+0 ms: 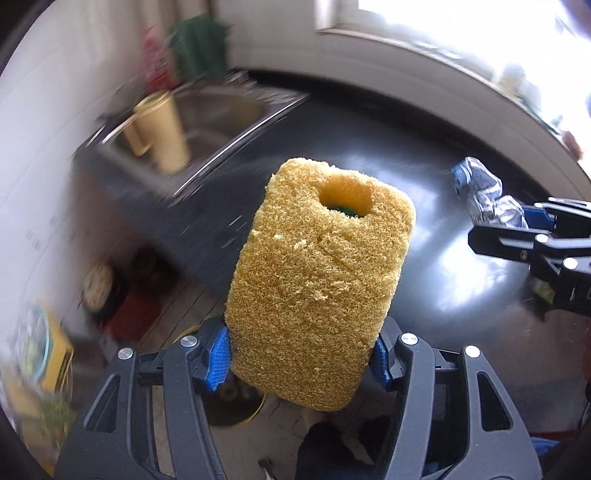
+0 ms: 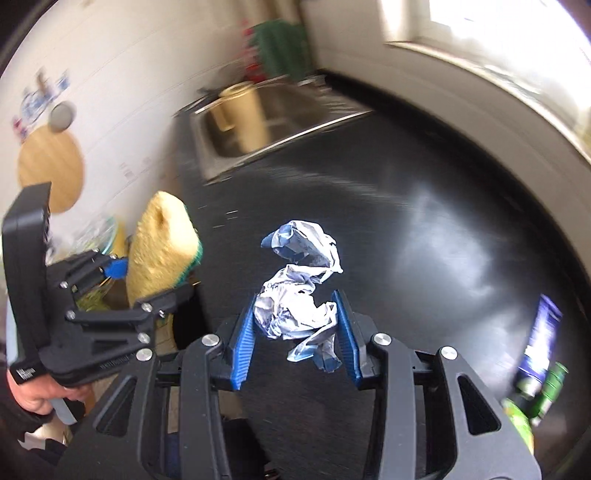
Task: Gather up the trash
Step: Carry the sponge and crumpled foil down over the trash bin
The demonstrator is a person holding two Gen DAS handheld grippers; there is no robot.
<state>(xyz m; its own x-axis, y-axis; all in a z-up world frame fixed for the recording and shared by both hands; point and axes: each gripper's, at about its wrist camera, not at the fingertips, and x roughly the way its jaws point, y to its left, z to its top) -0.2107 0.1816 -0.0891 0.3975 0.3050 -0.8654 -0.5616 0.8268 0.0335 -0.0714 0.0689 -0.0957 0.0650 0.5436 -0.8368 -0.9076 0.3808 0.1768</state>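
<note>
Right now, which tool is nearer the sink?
Left. The left tool, clamping the yellow sponge, sits on the side toward the sink. The right tool, gripping crumpled paper, is farther out over the black counter.

A glossy black countertop [image 2: 424, 206] fills the view. A steel sink basin [image 2: 266, 122] sits at eleven o'clock against a white wall [image 2: 140, 74]. A bright window [image 2: 498, 33] glares at one o'clock.

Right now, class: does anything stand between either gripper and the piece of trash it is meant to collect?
Nothing visible does. The left gripper is already shut on the sponge, and the right gripper on the crumpled wrapper.
</note>
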